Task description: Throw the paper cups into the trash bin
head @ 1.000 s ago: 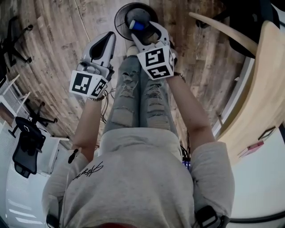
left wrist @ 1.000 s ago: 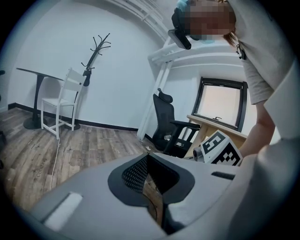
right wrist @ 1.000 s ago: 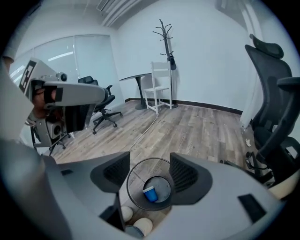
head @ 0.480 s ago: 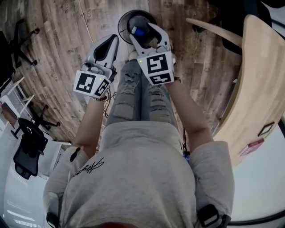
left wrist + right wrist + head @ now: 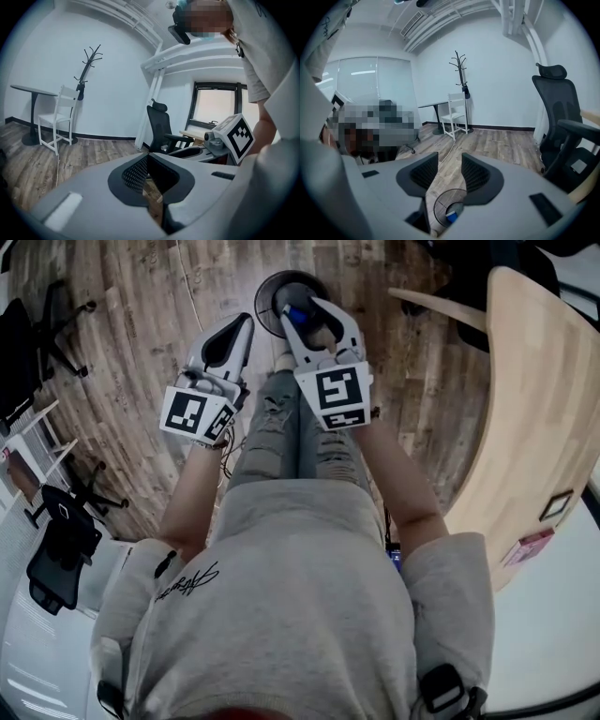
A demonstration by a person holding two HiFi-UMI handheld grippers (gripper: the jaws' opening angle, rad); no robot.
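The black round trash bin stands on the wood floor beyond the person's knees, with a blue paper cup lying inside it. In the right gripper view the bin and the cup show straight below the jaws. My right gripper hangs above the bin, open; its jaws have just been closing, with nothing between them. My left gripper is held to the left of the bin, shut and empty; in its own view the left gripper shows tips that meet.
A curved wooden table fills the right side. A black office chair stands close at the right, another office chair at the left. A white chair, a round table and a coat rack stand by the far wall.
Both grippers have risen toward the head camera. The right gripper's jaws have narrowed over the bin. The blue cup stays in the bin.
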